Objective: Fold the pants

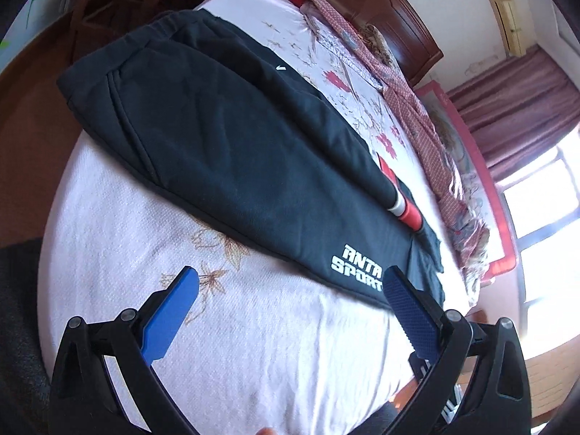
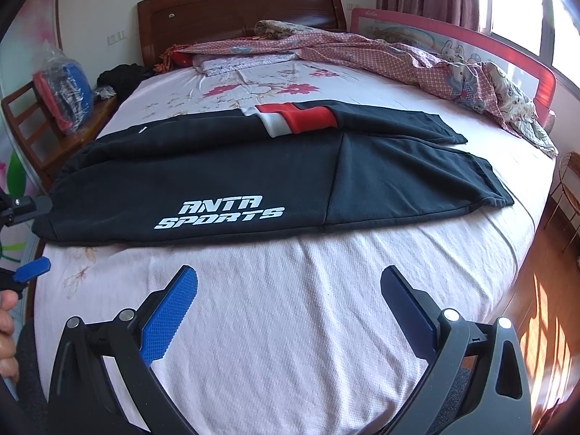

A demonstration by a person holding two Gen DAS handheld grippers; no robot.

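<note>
The black pants lie spread flat across the bed, legs side by side, ready for folding; left tongs and right tongs hover apart, empty.

Illumination: bright daylight from the window at 1 o'clock in the right wrist view and at 4 o'clock in the left wrist view, where it is overexposed. Sun patches fall on the floor at 4 o'clock. Strong fisheye curvature and dark vignetting occupy all corners. The bed sheet is sharp; shadows are soft.
</note>
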